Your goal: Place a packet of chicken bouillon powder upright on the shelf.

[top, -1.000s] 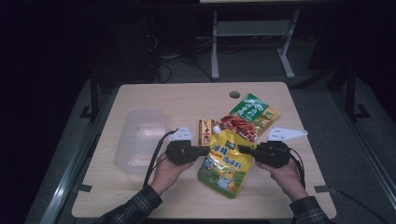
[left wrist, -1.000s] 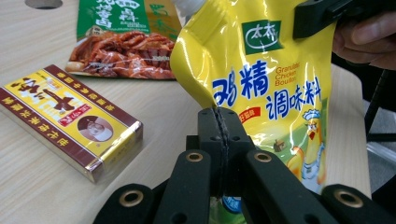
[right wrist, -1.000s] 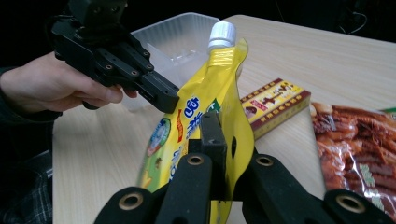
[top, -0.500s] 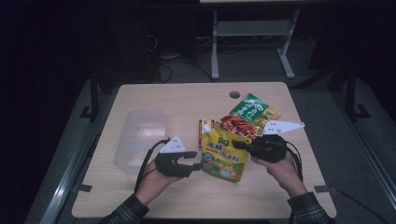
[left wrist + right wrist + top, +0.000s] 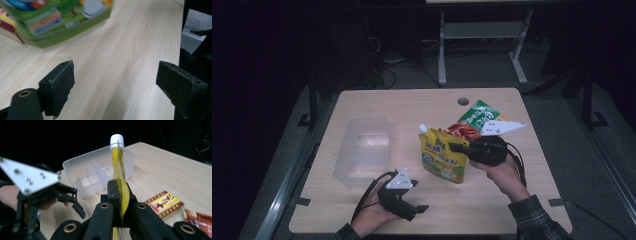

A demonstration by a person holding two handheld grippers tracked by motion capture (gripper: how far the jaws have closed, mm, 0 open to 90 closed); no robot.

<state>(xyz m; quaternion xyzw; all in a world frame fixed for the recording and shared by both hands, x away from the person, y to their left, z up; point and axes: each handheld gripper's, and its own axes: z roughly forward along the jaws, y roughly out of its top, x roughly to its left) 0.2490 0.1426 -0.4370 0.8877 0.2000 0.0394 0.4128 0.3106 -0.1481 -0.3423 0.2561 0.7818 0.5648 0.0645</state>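
The fingers (image 5: 117, 192) of the right gripper (image 5: 462, 148) are clenched on the edge of a yellow pouch (image 5: 443, 156), so that it is carried upright above the surface (image 5: 522, 195), its white cap (image 5: 117, 140) uppermost. The hold is taken on the thin side seam, probably so that the full body hangs free and can be lowered into a compartment.

The fingers (image 5: 60, 85) of the left gripper (image 5: 412, 210) have just been opening and are now released, with nothing between them; that gripper is held low at the near edge, apart from the pouch, seemingly to leave the way clear.

A clear divided box (image 5: 362, 152) is set at the left of the pouch, likely as its destination. A red packet (image 5: 462, 132), a green packet (image 5: 477, 114) and a small flat box (image 5: 165, 203) are left lying behind the pouch.
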